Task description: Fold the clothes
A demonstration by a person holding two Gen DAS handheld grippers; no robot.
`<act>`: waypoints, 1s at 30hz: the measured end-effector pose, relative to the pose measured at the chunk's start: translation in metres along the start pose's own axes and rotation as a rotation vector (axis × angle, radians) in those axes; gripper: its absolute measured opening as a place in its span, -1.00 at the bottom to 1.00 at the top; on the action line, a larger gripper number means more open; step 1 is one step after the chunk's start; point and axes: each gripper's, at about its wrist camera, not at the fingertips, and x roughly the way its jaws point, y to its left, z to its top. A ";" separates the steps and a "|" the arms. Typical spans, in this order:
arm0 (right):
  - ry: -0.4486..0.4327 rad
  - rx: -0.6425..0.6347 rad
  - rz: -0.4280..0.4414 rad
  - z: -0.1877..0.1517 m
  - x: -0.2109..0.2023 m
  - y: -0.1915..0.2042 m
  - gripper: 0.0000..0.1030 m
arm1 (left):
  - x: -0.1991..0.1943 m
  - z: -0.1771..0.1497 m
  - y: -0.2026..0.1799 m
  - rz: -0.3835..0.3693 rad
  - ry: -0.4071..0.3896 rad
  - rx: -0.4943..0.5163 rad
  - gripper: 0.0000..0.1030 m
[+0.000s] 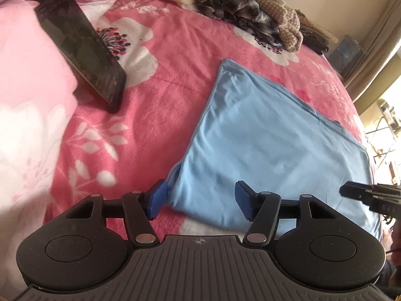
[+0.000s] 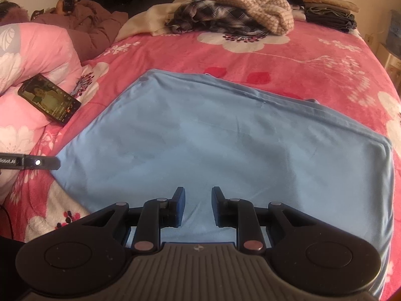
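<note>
Two grippers in play, both with jaws apart and nothing between them. The left gripper [image 1: 199, 199] hovers at the near left corner of the light-blue garment [image 1: 263, 145], its blue pads [image 1: 157, 198] straddling the bunched edge without clear contact. The right gripper [image 2: 198, 205] sits over the garment's near edge, pads spread, whether touching the cloth cannot be told. One garment only is laid out: folded flat into a rough rectangle on the pink floral blanket [image 2: 300, 50]. One phone [image 2: 48, 99], screen lit, leans on the pink quilt [image 2: 32, 50] to the left. Far side: one loose heap, a plaid shirt [image 2: 213, 17] under a beige knit [image 2: 250, 2], beside one stack of folded clothes [image 2: 328, 12]. A person [image 2: 82, 22] reclines at far left, holding a second phone.
</note>
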 end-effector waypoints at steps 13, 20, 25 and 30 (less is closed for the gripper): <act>0.036 0.012 0.020 -0.008 0.007 0.004 -0.52 | -0.013 -0.019 -0.017 0.089 0.008 0.116 0.44; 0.031 0.015 0.024 -0.006 0.007 0.005 -0.49 | 0.000 -0.004 -0.015 0.090 -0.008 0.088 0.44; 0.036 0.019 0.021 -0.007 0.007 0.003 -0.39 | 0.012 0.002 -0.007 0.088 -0.002 0.088 0.37; 0.036 0.018 0.011 -0.005 0.006 0.001 -0.39 | 0.017 0.001 -0.002 0.074 0.008 0.102 0.07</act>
